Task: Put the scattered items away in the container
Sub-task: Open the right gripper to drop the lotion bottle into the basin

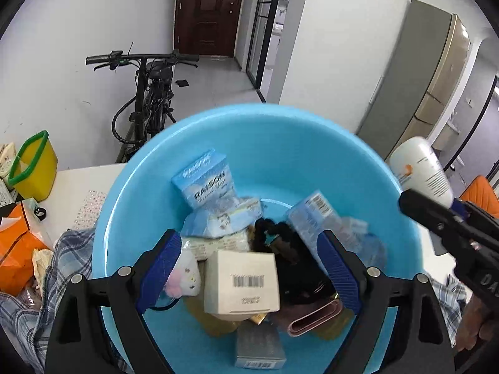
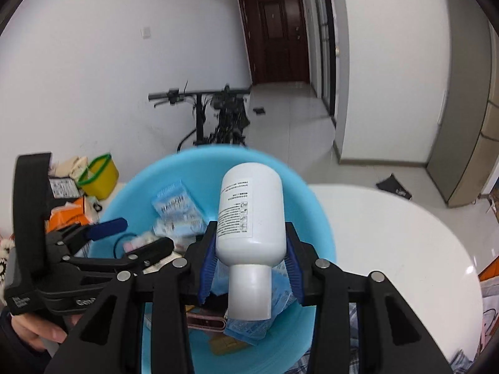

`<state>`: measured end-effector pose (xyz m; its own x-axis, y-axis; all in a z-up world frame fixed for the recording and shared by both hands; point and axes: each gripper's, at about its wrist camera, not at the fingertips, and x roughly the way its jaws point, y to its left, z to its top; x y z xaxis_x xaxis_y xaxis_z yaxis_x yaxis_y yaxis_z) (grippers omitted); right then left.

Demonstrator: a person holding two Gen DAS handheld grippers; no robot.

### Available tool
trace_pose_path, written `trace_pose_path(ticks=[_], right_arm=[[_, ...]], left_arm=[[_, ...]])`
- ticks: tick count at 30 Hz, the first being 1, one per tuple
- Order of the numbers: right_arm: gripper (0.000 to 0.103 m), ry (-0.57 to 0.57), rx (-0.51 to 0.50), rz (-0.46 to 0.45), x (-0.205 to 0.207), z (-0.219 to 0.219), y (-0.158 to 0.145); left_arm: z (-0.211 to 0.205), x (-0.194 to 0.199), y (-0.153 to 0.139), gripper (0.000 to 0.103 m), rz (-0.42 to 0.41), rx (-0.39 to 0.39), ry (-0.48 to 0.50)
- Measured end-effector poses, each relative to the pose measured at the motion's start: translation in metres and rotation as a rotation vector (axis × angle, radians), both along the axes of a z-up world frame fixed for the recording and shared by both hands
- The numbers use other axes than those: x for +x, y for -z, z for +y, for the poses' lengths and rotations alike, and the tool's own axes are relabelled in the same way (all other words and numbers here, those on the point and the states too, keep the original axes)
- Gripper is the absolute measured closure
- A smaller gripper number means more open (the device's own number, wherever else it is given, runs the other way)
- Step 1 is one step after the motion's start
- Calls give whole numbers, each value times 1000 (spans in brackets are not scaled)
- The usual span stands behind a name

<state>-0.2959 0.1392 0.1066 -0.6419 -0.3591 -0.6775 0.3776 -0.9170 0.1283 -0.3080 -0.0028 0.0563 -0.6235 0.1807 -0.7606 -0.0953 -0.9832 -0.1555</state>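
A wide blue basin [image 1: 249,112] [image 2: 174,162] sits on the table. It holds several items: blue tissue packs [image 1: 205,177], a black hair tie [image 1: 274,233], a brown wallet [image 1: 315,318] and a white barcode box [image 1: 241,280]. My left gripper [image 1: 249,268] [image 2: 137,240] hovers open over the basin. The box lies between its fingers, clear of both blue pads. My right gripper [image 2: 251,227] [image 1: 436,199] is shut on a white bottle [image 2: 251,212] [image 1: 421,171], held bottom-forward above the basin's right side.
At the left stand a yellow bin with a green rim [image 1: 31,165] [image 2: 99,174] and an orange bag [image 1: 15,249]. A plaid cloth [image 1: 62,265] lies under the basin. The white round table [image 2: 389,233] stretches right. Behind it leans a bicycle [image 1: 146,93].
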Motion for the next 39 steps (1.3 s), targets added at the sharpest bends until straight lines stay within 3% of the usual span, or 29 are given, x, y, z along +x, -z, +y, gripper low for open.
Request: trace_pose_path(ticks=[7, 22, 23, 26, 29, 33, 39], right_arm=[[65, -84, 14, -118, -6, -10, 34], [64, -90, 45, -118, -4, -18, 42], [56, -92, 46, -112, -4, -17, 41], [19, -61, 57, -55, 1, -14, 35], [18, -52, 70, -5, 5, -11, 28], [18, -50, 74, -7, 6, -6, 25], [18, -29, 58, -23, 5, 1, 28]], left_arm=[[-9, -3, 9, 12, -14, -10, 1], [-12, 6, 8, 12, -5, -24, 19], [-13, 6, 7, 12, 1, -14, 23], [-18, 9, 0, 12, 40, 37, 19], [-20, 12, -5, 12, 71, 15, 4], [-16, 12, -7, 12, 75, -43, 6], [-7, 18, -8, 12, 68, -55, 21]])
